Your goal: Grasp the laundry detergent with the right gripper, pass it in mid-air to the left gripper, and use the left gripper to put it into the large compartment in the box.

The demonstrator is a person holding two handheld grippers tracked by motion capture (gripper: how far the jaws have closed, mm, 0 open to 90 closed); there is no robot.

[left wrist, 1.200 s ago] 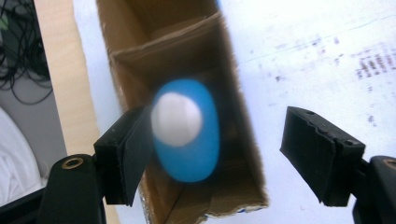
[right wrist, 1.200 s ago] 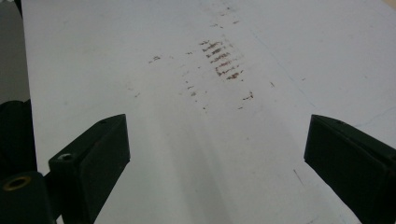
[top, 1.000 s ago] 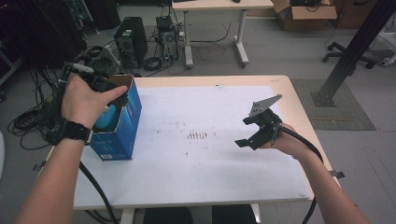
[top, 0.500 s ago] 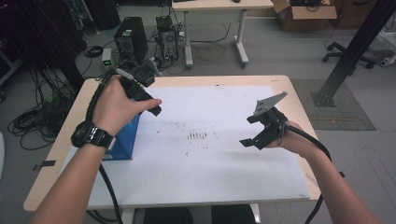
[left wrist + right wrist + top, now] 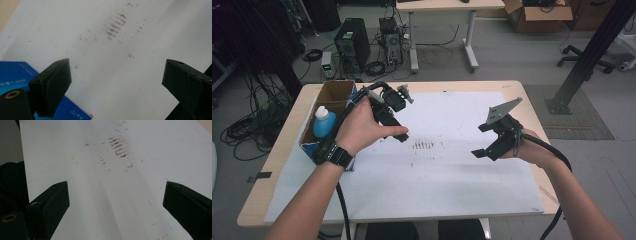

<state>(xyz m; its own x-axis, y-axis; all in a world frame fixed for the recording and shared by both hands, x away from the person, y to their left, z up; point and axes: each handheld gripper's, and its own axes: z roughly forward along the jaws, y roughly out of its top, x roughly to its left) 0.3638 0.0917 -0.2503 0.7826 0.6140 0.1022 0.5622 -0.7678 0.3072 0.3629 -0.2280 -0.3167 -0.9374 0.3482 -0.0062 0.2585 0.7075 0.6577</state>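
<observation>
The left gripper [image 5: 404, 112] has swung in off the blue box [image 5: 324, 122], away from the table's left edge and out over the white sheet [image 5: 437, 175], and its jaws have just been opening with nothing between them. In the left gripper view they stand wide over bare paper, touching nothing, with a corner of that box [image 5: 15, 72] low at the left. The right gripper [image 5: 484, 140] hasn't shifted: it hovers toward the table's right edge, jaws spread wide too, gripping nothing.

Here's the relation that matters. The blue bottle [image 5: 324, 122] stands upright inside the open box at the table's left edge, long axis vertical, white cap up. It lies behind and to the left of the left fingers, well apart from the right ones. The left hand [image 5: 362, 127] is clearly nearer, so any next reach for that bottle looks like its job, coming straight down over the cap.
</observation>
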